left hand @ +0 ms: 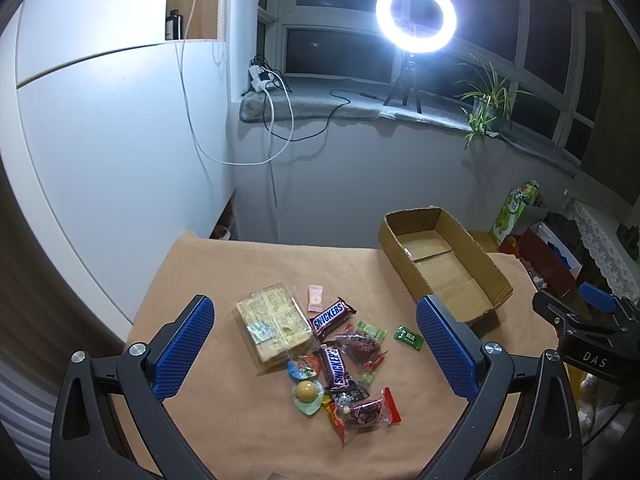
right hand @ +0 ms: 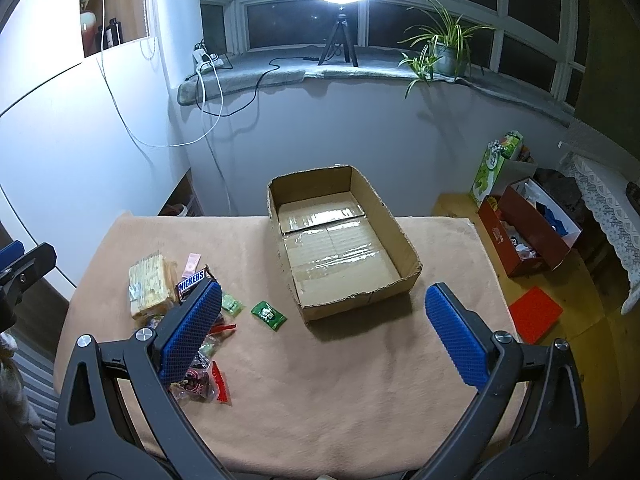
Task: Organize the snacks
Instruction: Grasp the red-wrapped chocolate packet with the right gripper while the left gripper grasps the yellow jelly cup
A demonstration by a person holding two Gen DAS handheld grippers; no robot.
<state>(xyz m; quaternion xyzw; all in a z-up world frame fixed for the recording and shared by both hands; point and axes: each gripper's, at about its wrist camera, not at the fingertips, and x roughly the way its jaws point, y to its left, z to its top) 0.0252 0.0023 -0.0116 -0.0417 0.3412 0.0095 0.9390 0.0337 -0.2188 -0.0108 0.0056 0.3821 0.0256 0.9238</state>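
Corrugated cardboard box (right hand: 404,236) empty; crinkly snack wrappers (left hand: 340,360) heaped on fuzzy cloth (right hand: 340,380); both grippers wide.

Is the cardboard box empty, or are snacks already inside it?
Empty. The cardboard box shows only its bare taped floor; the snacks all lie outside on the cloth.

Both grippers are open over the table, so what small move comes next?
Probably lower the left gripper onto the upper Snickers bar. Its jaws are open over the snack pile, the cardboard box holds nothing, and no snack is gripped yet.
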